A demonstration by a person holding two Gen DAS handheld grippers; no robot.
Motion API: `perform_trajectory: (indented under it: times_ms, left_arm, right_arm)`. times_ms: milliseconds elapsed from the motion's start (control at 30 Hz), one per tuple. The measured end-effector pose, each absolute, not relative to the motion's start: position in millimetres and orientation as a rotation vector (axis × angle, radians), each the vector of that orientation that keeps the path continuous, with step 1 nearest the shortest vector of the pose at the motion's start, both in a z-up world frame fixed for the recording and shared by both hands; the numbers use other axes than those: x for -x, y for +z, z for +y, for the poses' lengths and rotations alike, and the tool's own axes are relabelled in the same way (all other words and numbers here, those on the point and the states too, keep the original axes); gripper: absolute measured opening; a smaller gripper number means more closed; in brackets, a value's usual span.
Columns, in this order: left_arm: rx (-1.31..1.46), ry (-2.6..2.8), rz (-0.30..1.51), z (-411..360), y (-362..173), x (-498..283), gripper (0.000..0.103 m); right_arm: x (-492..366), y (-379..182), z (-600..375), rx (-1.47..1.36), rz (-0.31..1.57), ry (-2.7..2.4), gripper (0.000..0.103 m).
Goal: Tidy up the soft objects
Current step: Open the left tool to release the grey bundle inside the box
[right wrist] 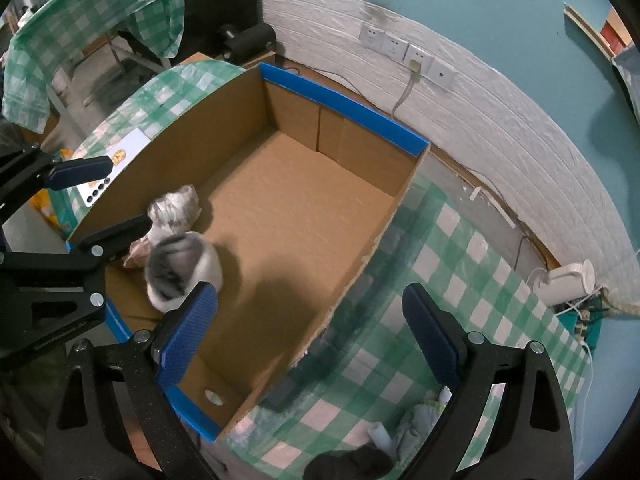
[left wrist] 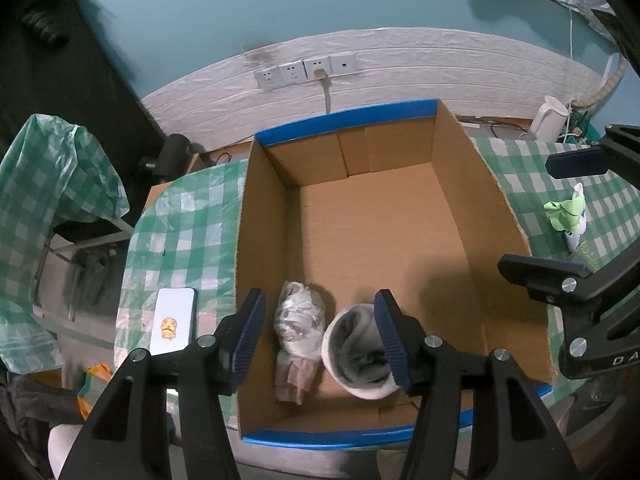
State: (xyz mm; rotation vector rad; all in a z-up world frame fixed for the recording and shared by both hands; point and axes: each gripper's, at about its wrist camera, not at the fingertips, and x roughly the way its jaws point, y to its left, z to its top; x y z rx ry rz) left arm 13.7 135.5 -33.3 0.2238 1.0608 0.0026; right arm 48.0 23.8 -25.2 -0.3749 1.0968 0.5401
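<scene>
Rolled grey-and-white sock bundle (left wrist: 358, 354) lies in near left corner of open brown cardboard box with blue-taped rims (left wrist: 344, 126), touching a plastic-wrapped pale cloth bundle (left wrist: 300, 330) on its left; left gripper (left wrist: 320, 336) hovers over both, jaws apart, gripping nothing; right gripper (right wrist: 316, 344) wide open, empty, above box's right wall and green-checked tablecloth (right wrist: 460, 248); crumpled pale cloth (right wrist: 416, 424) lies near.

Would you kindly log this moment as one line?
left gripper: open over cardboard box | grey-white sock, wrapped bundle: in box | right gripper: open, empty
</scene>
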Motion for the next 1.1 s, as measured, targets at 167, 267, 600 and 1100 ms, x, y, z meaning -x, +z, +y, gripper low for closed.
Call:
perform_trajectory:
  times_ms: [167,267,600,1100]
  left_arm:
    - [-0.225,-0.006,1.065,131.3,-34.1,-14.2,0.057]
    - [-0.226,-0.012,1.063,128.5,-32.9,-14.1,0.057]
    - [-0.226,-0.036,1.057,117.8,-29.7,-13.4,0.057]
    - [-0.238,-0.076,1.06,89.6,-28.8,-13.3,0.058]
  right_arm:
    - [-46.5,-25.1,18.2,0.373,1.097,0.537,0.093]
    - [-45.5,-24.6,13.0,0.368,1.095,0.535,0.093]
    - [-44.1,-21.9,-0.2,0.349,1.089,0.524,0.093]
    - [-35.7,-22.5,-36.7,0.322,1.089,0.493,0.093]
